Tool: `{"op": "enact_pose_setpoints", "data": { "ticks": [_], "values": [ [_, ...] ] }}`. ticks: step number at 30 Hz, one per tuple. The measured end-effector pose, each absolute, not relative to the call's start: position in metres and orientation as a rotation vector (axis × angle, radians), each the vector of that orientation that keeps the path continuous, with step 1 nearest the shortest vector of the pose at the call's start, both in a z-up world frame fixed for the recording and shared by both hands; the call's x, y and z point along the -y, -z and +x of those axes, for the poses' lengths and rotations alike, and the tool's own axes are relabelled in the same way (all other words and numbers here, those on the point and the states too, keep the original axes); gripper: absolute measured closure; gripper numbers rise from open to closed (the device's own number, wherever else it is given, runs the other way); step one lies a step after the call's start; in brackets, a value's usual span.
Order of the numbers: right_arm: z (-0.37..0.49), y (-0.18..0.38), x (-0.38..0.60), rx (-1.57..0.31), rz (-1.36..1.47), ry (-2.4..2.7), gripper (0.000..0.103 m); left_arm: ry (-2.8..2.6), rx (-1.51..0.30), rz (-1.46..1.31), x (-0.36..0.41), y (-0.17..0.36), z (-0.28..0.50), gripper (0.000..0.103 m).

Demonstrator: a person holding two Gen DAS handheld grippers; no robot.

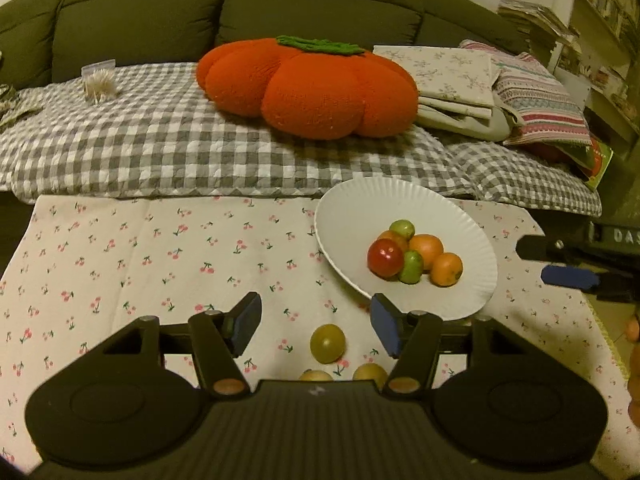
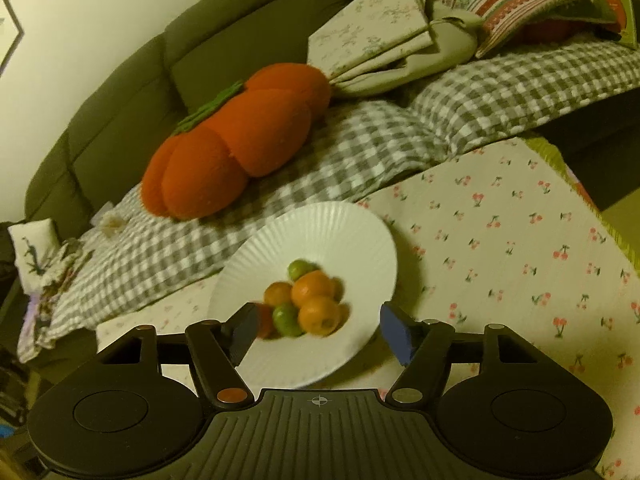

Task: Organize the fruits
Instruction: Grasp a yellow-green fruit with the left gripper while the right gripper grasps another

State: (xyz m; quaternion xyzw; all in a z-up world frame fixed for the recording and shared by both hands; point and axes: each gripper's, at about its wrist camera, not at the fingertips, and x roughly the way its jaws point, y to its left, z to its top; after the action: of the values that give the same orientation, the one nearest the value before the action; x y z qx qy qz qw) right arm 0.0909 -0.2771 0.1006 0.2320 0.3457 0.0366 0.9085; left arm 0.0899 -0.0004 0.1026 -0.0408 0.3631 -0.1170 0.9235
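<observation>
Both grippers (image 1: 316, 326) (image 2: 318, 330) wide, plate (image 1: 400, 200) mid-cloth (image 1: 160, 248)

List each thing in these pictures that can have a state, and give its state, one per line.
Left tongs: open, empty, over the yellow-green fruit.
Right tongs: open, empty, over the plate.
Paper plate: holds a pile of fruit.
Red fruit: on the plate, in the pile.
Yellow-green fruit: loose on the tablecloth, off the plate.
Tablecloth: spread flat.
Pumpkin cushion: lying on the checked blanket.
</observation>
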Motion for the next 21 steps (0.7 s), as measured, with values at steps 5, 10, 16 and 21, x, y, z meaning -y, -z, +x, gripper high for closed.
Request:
{"op": "enact_pose_setpoints", "data": {
  "ticks": [5, 10, 16, 21],
  "values": [
    [0.072, -0.104, 0.274, -0.711, 0.473, -0.115, 0.036, 0.243, -0.768, -0.071, 0.002, -0.102, 0.079, 0.043],
    [0.059, -0.104, 0.269, -0.724, 0.453, -0.146, 0.036, 0.246, -0.819, -0.082, 0.002, -0.093, 0.066, 0.043],
    [0.057, -0.102, 0.254, -0.736, 0.398, -0.173, 0.035, 0.217, -0.861, -0.054, 0.003, -0.078, 0.055, 0.043],
    [0.055, -0.098, 0.244, -0.754, 0.366, -0.198, 0.035, 0.223, -0.883, -0.025, 0.012, -0.064, 0.056, 0.044]
  ]
}}
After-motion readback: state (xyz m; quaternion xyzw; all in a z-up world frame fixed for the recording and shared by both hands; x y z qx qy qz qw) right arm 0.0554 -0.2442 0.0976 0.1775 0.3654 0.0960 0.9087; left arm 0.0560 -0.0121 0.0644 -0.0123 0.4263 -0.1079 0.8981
